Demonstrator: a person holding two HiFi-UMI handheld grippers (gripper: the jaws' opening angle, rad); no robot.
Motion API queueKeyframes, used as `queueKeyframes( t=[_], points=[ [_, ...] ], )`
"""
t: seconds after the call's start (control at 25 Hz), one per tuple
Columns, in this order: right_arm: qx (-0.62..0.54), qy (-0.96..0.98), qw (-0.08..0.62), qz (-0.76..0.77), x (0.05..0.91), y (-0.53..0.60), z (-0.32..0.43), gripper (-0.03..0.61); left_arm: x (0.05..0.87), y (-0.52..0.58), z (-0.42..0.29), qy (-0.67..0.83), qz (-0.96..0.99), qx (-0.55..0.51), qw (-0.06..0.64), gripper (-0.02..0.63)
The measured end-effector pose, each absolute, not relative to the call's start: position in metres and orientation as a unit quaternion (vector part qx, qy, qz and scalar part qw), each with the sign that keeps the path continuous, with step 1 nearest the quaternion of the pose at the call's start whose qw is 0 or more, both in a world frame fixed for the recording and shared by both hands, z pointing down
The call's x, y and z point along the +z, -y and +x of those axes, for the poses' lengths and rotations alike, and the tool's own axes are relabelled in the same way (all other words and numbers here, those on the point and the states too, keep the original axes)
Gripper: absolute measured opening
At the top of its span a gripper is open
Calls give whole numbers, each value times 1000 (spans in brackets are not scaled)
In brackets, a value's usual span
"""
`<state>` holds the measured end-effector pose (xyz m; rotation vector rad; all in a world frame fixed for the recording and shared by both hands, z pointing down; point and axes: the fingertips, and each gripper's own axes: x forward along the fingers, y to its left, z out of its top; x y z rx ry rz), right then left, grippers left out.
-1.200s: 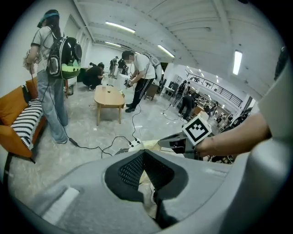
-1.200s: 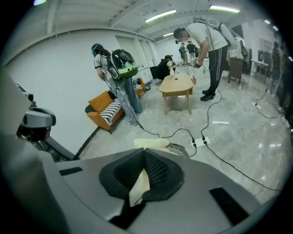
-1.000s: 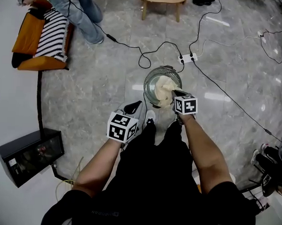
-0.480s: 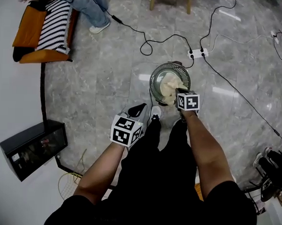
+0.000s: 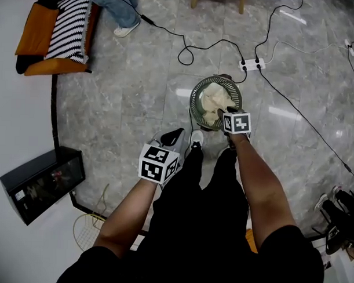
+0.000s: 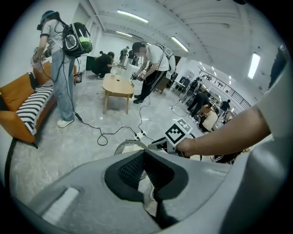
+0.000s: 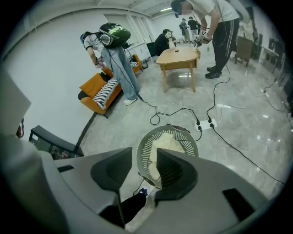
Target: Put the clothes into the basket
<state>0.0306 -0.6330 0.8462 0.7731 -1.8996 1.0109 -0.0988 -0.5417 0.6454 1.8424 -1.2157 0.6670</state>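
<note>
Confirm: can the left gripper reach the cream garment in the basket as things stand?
Probably yes. The left gripper hangs just short of the basket, and the cream garment lies exposed in its open top. Only the right gripper, jaws opening and empty, crowds the near rim.

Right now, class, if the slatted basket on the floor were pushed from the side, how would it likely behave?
The basket would probably slide rather than tip: it looks broad and stands on a glossy floor. It is likely light, with thin open slats and only a cream cloth inside. The cloth would likely slump, as it lies in soft folds.
</note>
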Motion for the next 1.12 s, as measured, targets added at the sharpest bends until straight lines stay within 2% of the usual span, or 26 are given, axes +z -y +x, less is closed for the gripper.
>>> queueKeyframes(
  t=[0.2, 0.44, 0.56, 0.72, 1.12],
  points=[
    [407, 753, 414, 309, 843, 626, 35, 169, 644, 545, -95, 478, 735, 262, 403, 3],
    [403, 763, 399, 309, 826, 616, 38, 52, 645, 545, -91, 469, 741, 268, 399, 3],
    [402, 773, 382, 309, 810, 613, 37, 20, 644, 546, -89, 464, 745, 268, 396, 3],
    [392, 789, 361, 307, 778, 609, 34, 15, 640, 545, -85, 460, 751, 266, 392, 3],
    [366, 856, 241, 275, 629, 570, 19, 14, 571, 546, -74, 448, 796, 218, 345, 3]
  ],
)
